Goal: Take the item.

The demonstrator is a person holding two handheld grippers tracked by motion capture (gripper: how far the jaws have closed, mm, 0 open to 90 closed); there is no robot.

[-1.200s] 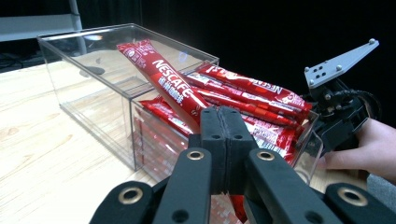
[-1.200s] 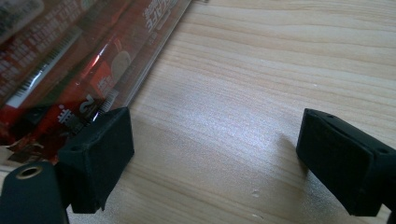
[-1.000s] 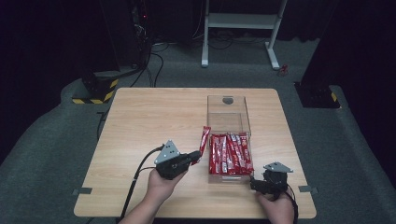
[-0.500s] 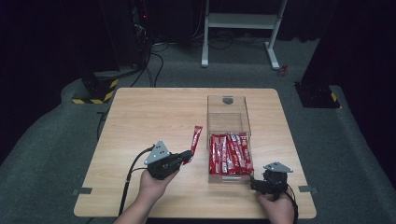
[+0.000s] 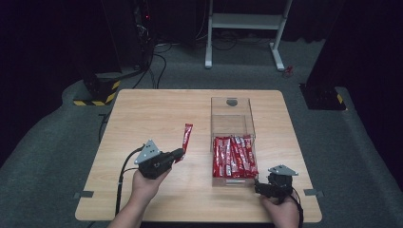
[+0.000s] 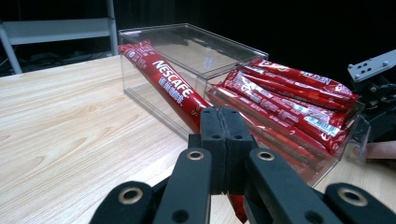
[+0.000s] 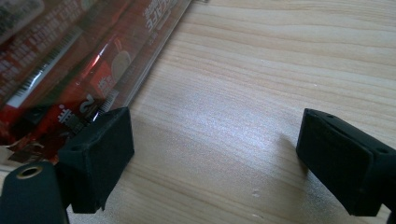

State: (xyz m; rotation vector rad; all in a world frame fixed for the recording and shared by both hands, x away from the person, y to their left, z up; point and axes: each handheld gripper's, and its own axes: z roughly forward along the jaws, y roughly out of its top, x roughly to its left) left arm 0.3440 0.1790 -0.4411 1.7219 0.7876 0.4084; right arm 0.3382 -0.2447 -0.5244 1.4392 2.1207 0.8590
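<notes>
My left gripper (image 5: 179,154) is shut on the lower end of a red Nescafe stick sachet (image 5: 187,135), which rises slanting above the table, left of the clear plastic box (image 5: 232,113). In the left gripper view the shut jaws (image 6: 223,122) pinch the sachet (image 6: 170,84), which points toward the box (image 6: 187,39). Several more red sachets (image 5: 234,156) lie in the box's near half. By the box's near right corner, my right gripper (image 5: 258,188) rests low and open. In the right gripper view its jaws (image 7: 219,154) stand wide over bare wood, beside the box wall (image 7: 140,70).
The wooden table (image 5: 152,109) has free room at the left and the back. The far half of the box holds a small round grey piece (image 5: 232,101). The right hand's gripper (image 6: 373,84) shows behind the box in the left gripper view. Beyond the table, cables and a white stand (image 5: 247,21) sit on the dark floor.
The left gripper has carried the sachet leftward, away from the box's left wall. The right gripper has stayed in place.
</notes>
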